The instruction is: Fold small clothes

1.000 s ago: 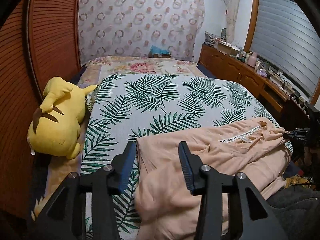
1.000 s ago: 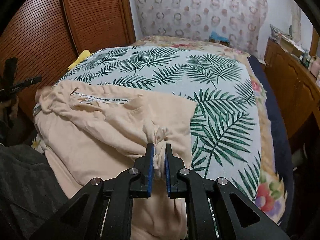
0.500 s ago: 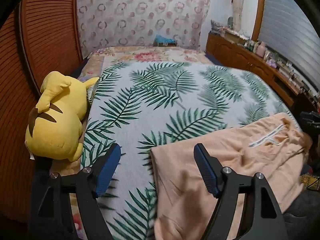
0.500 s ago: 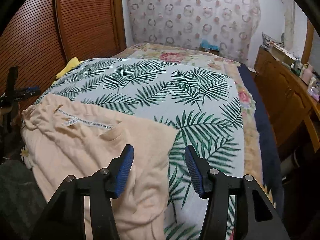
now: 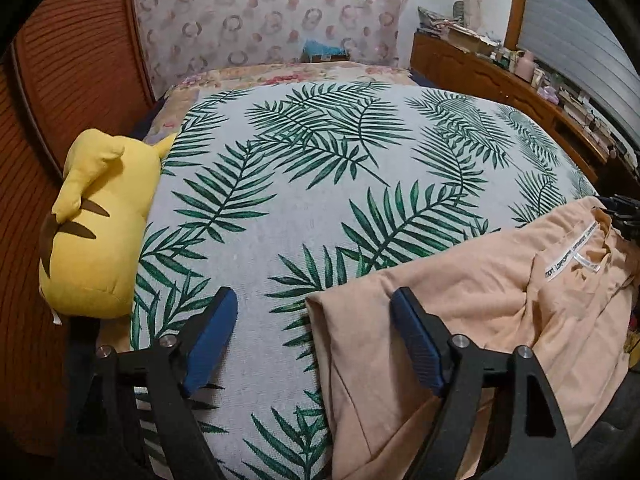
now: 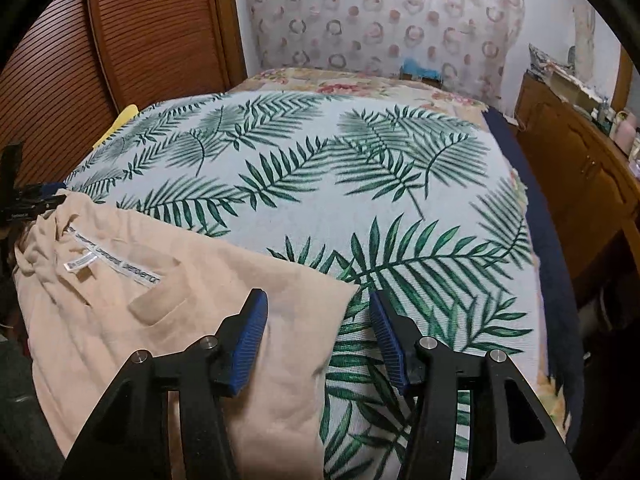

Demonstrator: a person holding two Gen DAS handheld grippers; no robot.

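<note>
A peach garment [image 5: 472,320] lies folded on the near edge of the bed, its white label strip [image 5: 570,252] showing at the waistband. It also shows in the right wrist view [image 6: 160,320] with the label strip [image 6: 112,256]. My left gripper [image 5: 314,336] is open and empty above the garment's left corner. My right gripper [image 6: 318,336] is open and empty above the garment's right corner. Neither gripper touches the cloth.
The bed carries a white blanket with green palm leaves [image 5: 320,184]. A yellow plush toy [image 5: 96,224] lies at the bed's left side against the wooden wardrobe [image 5: 60,80]. A wooden dresser [image 6: 580,168] with small items stands on the right.
My right gripper let go of the garment corner and opened wide. My left gripper opened wider. Both grippers rose and drew back from the cloth, which now lies flat.
</note>
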